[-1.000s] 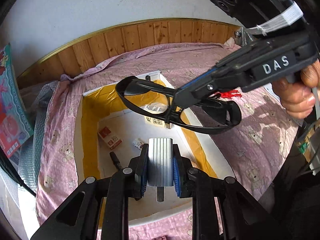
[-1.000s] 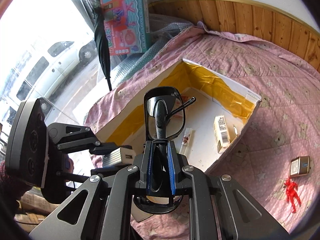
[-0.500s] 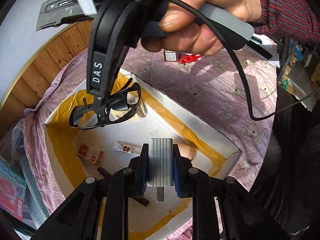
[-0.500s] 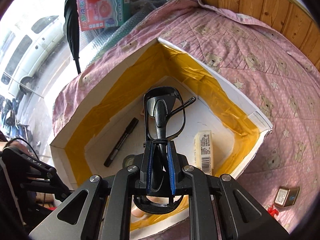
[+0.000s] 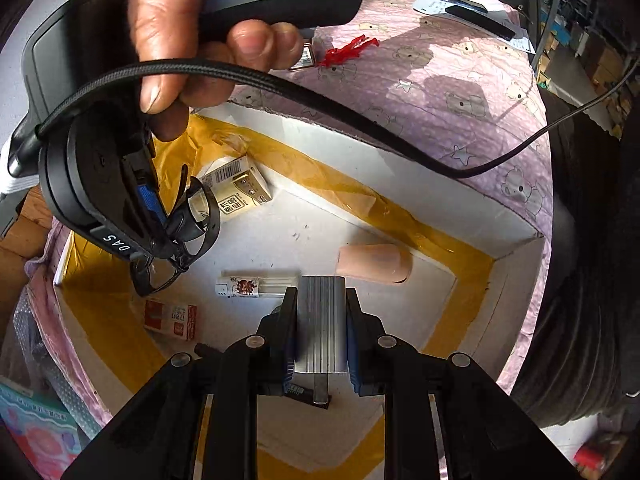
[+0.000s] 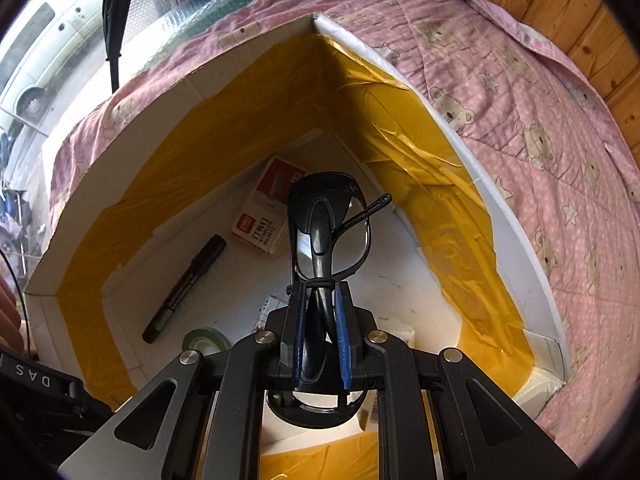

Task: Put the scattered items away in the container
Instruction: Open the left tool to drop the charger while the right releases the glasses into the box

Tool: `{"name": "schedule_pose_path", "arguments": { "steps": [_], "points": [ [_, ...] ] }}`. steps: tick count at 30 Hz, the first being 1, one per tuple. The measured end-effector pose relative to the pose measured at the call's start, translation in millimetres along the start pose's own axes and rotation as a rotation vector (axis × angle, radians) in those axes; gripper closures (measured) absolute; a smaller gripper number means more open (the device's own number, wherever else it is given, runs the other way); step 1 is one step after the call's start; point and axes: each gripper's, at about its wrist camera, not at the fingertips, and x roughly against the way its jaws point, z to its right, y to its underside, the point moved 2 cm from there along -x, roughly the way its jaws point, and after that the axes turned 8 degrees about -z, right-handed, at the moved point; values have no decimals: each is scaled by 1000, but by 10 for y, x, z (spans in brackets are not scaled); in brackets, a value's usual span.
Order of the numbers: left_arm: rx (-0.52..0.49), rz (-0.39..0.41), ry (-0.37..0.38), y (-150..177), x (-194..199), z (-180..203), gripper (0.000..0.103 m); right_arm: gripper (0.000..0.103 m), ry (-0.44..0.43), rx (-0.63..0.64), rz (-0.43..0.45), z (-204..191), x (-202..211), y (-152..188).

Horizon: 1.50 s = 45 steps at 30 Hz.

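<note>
A white box lined with yellow tape lies on a pink quilt. My left gripper is shut on a silver ribbed block, held above the box floor. My right gripper is shut on folded black glasses and hangs low inside the box. In the left wrist view the right gripper and glasses sit at the box's left side, under a person's hand. On the quilt outside lie a red toy figure and a small metal box.
On the box floor lie a beige carton, a clear tube, a red-white staple box, a pink object, a black marker and a green tape roll. A black cable crosses above the box.
The right gripper has carried the glasses over the box and down close to its floor. The left gripper has moved in over the box with the silver block.
</note>
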Motion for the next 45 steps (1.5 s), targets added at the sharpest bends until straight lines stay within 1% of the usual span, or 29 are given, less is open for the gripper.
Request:
{"name": "schedule_pose_path", "arguments": {
  "steps": [7,11,14,18,20,22,27,30,33,36,38,39,41,43,45],
  "points": [
    [-54,-29,77,-13,-123,-25,81,89,35,22,-43,-26,-178,-145],
    [-73,-34,84,-26,-188,-24,81,89,26,18,-46,3,-191,-161],
    [-64,-37,82,-35,-234,-54,81,89,18,16,-48,22,-176,-155],
    [-44,-41,108,-14,-256,-100,81,87,6,10,-41,45,-142,-140],
    [-33,-45,127,-9,-247,-110,80,87,5,5,-36,56,-111,-132],
    [-22,-43,144,-8,-231,-114,76,87,-4,-1,-26,66,-64,-119],
    [13,-52,121,20,-188,-145,75,86,-21,-16,10,83,100,-48],
    [41,-41,105,56,-83,-167,75,86,-48,-31,45,92,242,50],
    [76,-25,83,114,68,-179,75,86,-84,-63,105,37,417,217],
    [117,-2,51,199,238,-195,75,86,-166,-118,222,84,725,464],
    [156,18,29,241,357,-177,75,86,-213,-149,302,67,912,680],
    [179,32,14,261,428,-181,75,85,-233,-164,338,-9,963,791],
    [241,61,-53,289,558,-167,75,83,-265,-189,404,-11,1103,979],
    [327,81,-122,272,652,-165,75,83,-294,-206,461,-59,1196,1168],
    [422,70,-196,302,734,-161,75,83,-305,-212,504,-137,1255,1382]
  ]
}}
